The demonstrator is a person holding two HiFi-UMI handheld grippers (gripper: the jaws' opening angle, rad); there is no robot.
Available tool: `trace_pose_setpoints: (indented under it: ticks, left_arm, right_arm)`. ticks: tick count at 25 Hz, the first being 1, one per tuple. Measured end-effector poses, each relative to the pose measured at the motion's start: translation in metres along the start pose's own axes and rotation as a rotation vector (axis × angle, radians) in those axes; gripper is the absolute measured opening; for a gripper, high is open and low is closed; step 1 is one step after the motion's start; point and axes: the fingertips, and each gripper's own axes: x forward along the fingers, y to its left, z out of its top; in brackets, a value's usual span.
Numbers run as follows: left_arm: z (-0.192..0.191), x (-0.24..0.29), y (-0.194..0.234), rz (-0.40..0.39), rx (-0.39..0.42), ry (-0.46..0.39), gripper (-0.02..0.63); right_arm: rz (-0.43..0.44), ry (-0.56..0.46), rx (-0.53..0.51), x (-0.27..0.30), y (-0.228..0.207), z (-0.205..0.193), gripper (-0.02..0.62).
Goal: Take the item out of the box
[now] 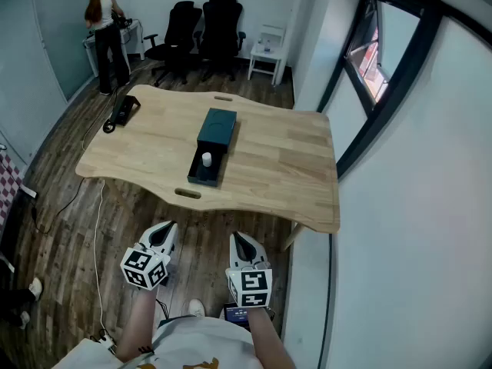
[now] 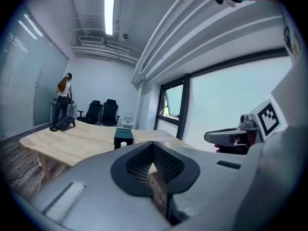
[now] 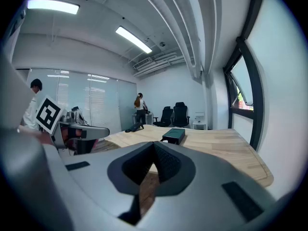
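A dark green box (image 1: 212,146) lies in the middle of the wooden table (image 1: 284,167), its tray slid out toward me. A small white item (image 1: 206,159) stands in the tray. Both grippers hang short of the table's near edge, above the floor. My left gripper (image 1: 167,229) and my right gripper (image 1: 240,240) are side by side, both shut and holding nothing. The left gripper view looks past the shut jaws (image 2: 153,145) to the box (image 2: 123,136). In the right gripper view the box (image 3: 174,135) lies farther off, beyond the shut jaws (image 3: 154,146).
A black device (image 1: 123,111) with a cable lies at the table's far left corner. Behind the table are two office chairs (image 1: 201,29), a white side table (image 1: 269,52) and a standing person (image 1: 104,33). A wall with a window (image 1: 377,68) runs along the right.
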Motion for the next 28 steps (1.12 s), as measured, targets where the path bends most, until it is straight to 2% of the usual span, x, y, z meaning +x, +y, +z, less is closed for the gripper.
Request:
trace_pose_setpoints:
  ticks: [12,17,28]
  left_arm:
    - [-0.004,0.001,0.003,0.018,-0.004,0.022,0.000]
    - [-0.005,0.013,-0.004,0.027,-0.001,0.023,0.000]
    - [-0.007,0.038,-0.011,0.059,0.033,0.052,0.000]
  right_arm:
    - [0.031,-0.012,0.032,-0.002,0.000,-0.001,0.006]
    - [0.055,-0.034,0.075,-0.003,-0.013,-0.002,0.006]
    - [0.038,-0.005,0.099,0.008,-0.053,-0.013,0.006]
